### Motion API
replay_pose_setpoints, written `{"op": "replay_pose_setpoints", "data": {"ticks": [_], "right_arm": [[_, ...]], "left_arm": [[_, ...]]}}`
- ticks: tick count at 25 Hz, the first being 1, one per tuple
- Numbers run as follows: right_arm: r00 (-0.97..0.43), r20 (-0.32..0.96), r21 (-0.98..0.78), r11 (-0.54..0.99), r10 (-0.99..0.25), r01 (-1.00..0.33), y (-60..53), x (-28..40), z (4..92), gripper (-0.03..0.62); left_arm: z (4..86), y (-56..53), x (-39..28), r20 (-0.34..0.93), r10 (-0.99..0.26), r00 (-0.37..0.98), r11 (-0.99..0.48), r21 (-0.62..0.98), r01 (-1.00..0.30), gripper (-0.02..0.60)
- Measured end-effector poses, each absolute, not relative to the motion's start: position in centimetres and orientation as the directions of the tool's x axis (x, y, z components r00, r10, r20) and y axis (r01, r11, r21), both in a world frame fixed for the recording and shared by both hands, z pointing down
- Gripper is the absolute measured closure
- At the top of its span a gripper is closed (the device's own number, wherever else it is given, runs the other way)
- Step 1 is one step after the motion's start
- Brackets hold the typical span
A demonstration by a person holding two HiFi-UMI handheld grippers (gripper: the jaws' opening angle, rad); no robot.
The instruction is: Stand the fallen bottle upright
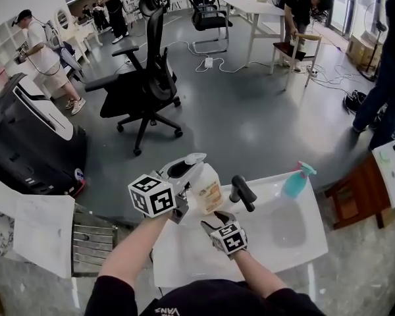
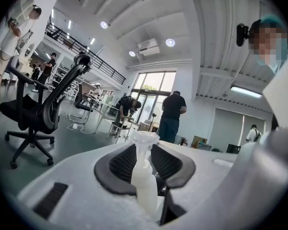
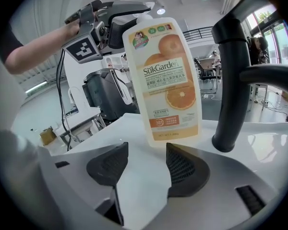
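Observation:
The bottle (image 1: 206,188) is white with an orange-fruit label (image 3: 168,75) and a white pump top. It stands nearly upright, its base on the white sink top (image 1: 184,255) just left of the black faucet (image 1: 242,193). My left gripper (image 1: 186,168) is shut on the bottle's pump neck (image 2: 145,176), which sits between the black pads. In the right gripper view the left gripper (image 3: 120,13) shows at the bottle's top. My right gripper (image 3: 146,164) is open, low in front of the bottle's base, with nothing between its pads. In the head view the right gripper (image 1: 217,219) is close behind the bottle.
The black faucet (image 3: 233,80) rises right beside the bottle. A blue spray bottle (image 1: 296,180) stands at the sink's far right corner, past the basin (image 1: 286,226). A black office chair (image 1: 145,78), a black machine (image 1: 26,137) and a wooden stool (image 1: 355,193) stand around; people stand far off.

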State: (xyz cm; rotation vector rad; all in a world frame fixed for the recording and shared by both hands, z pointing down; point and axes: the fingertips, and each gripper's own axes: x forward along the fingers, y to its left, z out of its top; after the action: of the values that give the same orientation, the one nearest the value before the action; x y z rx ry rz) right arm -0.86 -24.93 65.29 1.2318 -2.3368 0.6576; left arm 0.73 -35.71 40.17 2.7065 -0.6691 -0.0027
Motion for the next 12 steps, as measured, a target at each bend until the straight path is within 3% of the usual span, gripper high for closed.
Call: {"op": "replay_pose_setpoints", "data": {"ticks": [12], "right_arm": [[-0.544, 0.507, -0.221, 0.509, -0.669, -0.832, -22.2, 2.1, 62.3, 0.367]], "left_arm": [[39.9, -33.4, 1.9, 0.051, -0.438, 0.898, -0.878, 0.191, -0.439, 0.482]]}}
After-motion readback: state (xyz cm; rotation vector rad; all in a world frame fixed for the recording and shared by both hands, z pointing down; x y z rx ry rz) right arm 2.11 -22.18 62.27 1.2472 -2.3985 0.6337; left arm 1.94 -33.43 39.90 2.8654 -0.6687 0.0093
